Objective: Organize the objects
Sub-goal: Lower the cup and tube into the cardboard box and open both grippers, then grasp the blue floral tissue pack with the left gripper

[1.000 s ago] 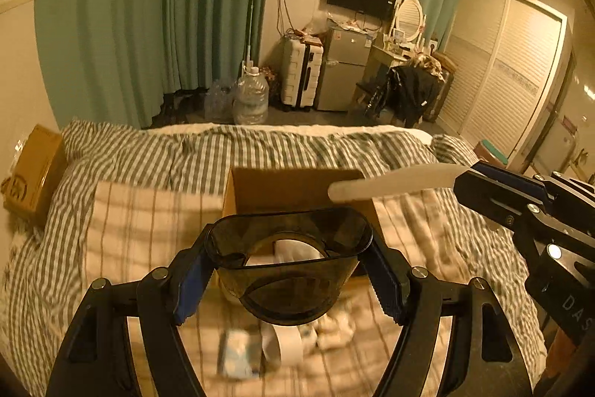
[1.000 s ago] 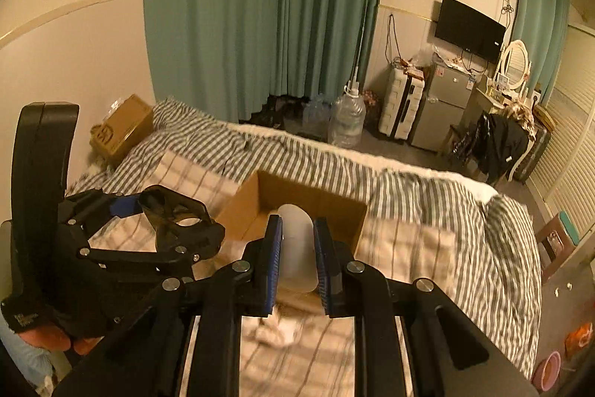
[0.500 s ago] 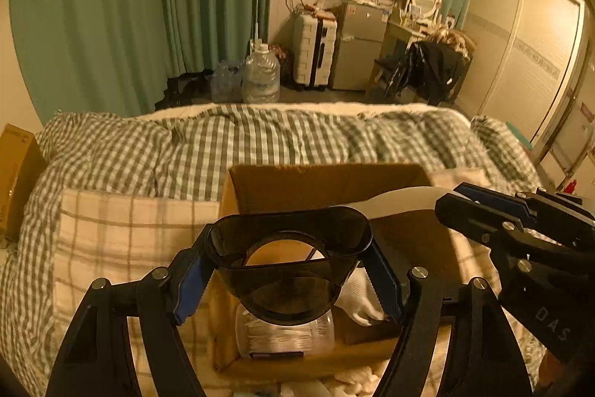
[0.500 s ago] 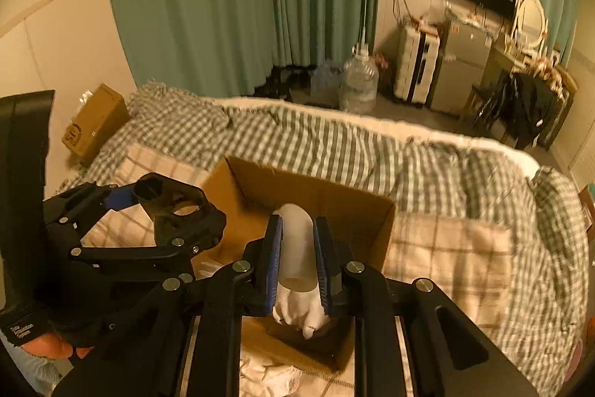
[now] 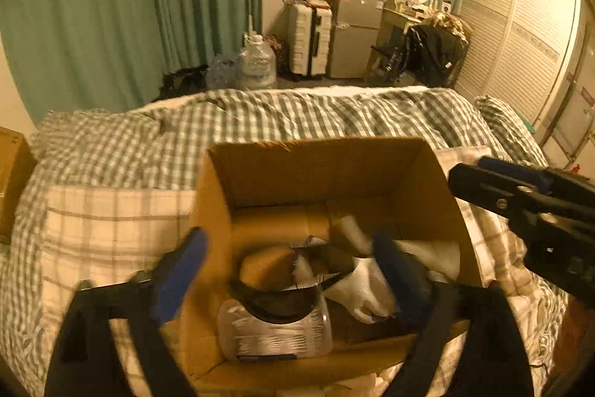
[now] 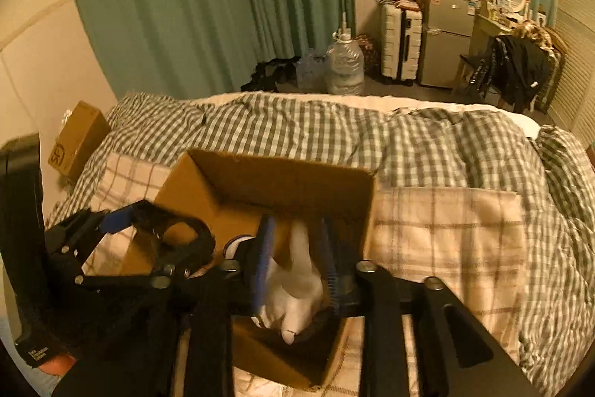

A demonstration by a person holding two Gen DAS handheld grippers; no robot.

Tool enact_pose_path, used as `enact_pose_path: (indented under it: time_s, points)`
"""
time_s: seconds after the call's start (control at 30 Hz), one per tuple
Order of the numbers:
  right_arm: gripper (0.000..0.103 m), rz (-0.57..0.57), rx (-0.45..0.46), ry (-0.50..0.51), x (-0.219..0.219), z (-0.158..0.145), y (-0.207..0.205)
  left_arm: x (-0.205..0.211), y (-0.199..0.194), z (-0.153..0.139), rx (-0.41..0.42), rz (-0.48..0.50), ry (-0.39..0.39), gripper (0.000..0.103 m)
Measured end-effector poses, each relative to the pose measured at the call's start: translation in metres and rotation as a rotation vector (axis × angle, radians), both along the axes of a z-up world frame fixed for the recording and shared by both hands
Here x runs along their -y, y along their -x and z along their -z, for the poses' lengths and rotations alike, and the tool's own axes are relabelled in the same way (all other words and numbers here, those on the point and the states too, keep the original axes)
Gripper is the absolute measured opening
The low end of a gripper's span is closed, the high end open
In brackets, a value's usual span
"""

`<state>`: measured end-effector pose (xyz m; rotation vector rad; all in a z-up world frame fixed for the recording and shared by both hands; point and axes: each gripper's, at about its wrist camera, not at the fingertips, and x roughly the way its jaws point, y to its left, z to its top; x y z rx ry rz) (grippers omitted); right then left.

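The left gripper [image 5: 286, 270] hovers over the box [image 5: 319, 170] on the bed [image 5: 111, 151], fingers spread and released; the dark cup [image 5: 282, 300] lies below them inside the box, resting on a clear jar [image 5: 275, 333], mouth facing up toward the camera. To its right lies a white glove [image 5: 364, 289]. The right gripper [image 6: 297, 266] has its fingers parted around a white bottle [image 6: 303, 259], seemingly let go, though blur leaves this unsure. The bottle's long axis runs away from the camera, its far end toward the box's back wall. Both items appear delivered; withdrawing remains.
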<state>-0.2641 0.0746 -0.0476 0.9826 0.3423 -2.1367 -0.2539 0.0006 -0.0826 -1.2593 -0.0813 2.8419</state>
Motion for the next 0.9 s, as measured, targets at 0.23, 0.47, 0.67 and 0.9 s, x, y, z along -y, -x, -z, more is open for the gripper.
enact_pose_path:
  time_s: [0.23, 0.47, 0.67, 0.9]
  points:
    - [0.075, 0.039, -0.093, 0.033, -0.025, -0.055, -0.026, 0.013, -0.033, -0.049, -0.073, -0.042, -0.017, 0.103]
    - [0.089, 0.051, -0.189, 0.081, -0.055, -0.117, -0.075, 0.029, -0.091, -0.114, -0.183, -0.064, -0.010, 0.103]
    - [0.089, 0.045, -0.251, 0.094, -0.074, -0.148, -0.128, 0.045, -0.138, -0.143, -0.235, -0.098, 0.005, 0.103]
    - [0.089, 0.034, -0.258, 0.088, -0.084, -0.140, -0.171, 0.062, -0.175, -0.131, -0.235, -0.130, -0.006, 0.103]
